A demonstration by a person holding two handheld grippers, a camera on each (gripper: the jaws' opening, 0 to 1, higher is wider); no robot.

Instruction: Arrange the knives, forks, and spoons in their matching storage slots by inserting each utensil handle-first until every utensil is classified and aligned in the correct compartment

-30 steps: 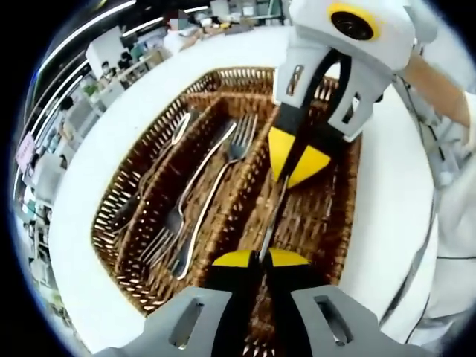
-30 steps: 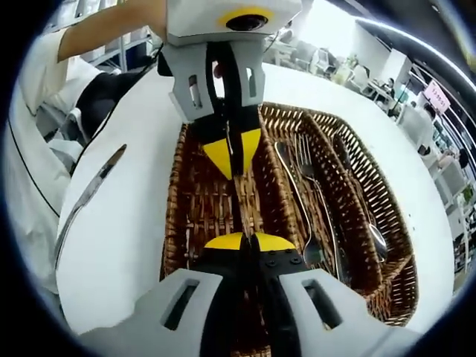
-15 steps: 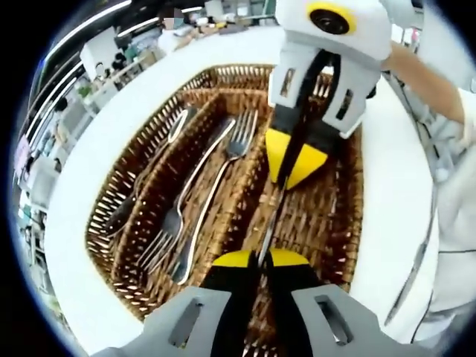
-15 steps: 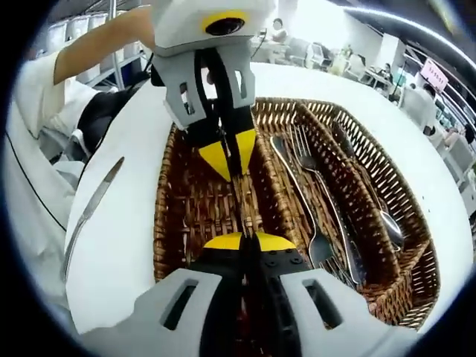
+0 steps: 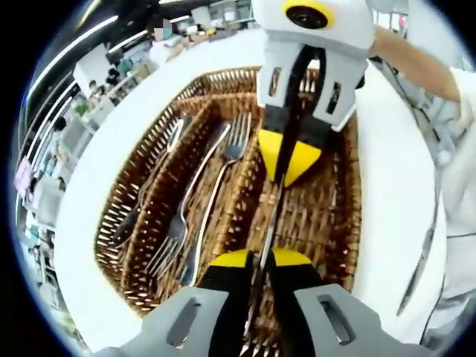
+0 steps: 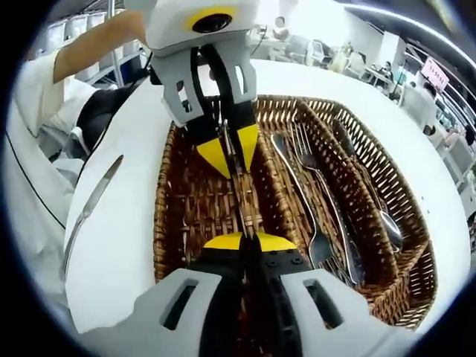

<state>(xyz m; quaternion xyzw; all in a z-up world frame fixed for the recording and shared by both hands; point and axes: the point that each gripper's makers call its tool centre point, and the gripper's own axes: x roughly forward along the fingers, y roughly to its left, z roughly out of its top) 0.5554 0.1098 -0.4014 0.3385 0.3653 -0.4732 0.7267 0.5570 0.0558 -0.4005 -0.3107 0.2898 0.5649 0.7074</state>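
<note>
While both tongs face each other, left tongs (image 5: 260,258) and right tongs (image 6: 239,241) each clench an end of one knife (image 5: 271,216) over the wicker tray's (image 6: 169,216) outer compartment. Forks (image 6: 316,193) lie beside it; another knife (image 6: 91,204) lies on the white worktop (image 6: 126,245).

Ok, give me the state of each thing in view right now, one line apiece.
Left gripper: shut on held knife.
Right gripper: shut on held knife.
Held knife: gripped at both ends above the basket's wide compartment.
Basket: on table.
Forks: lying in middle slot.
Second knife: flat on table, outside basket.
</note>
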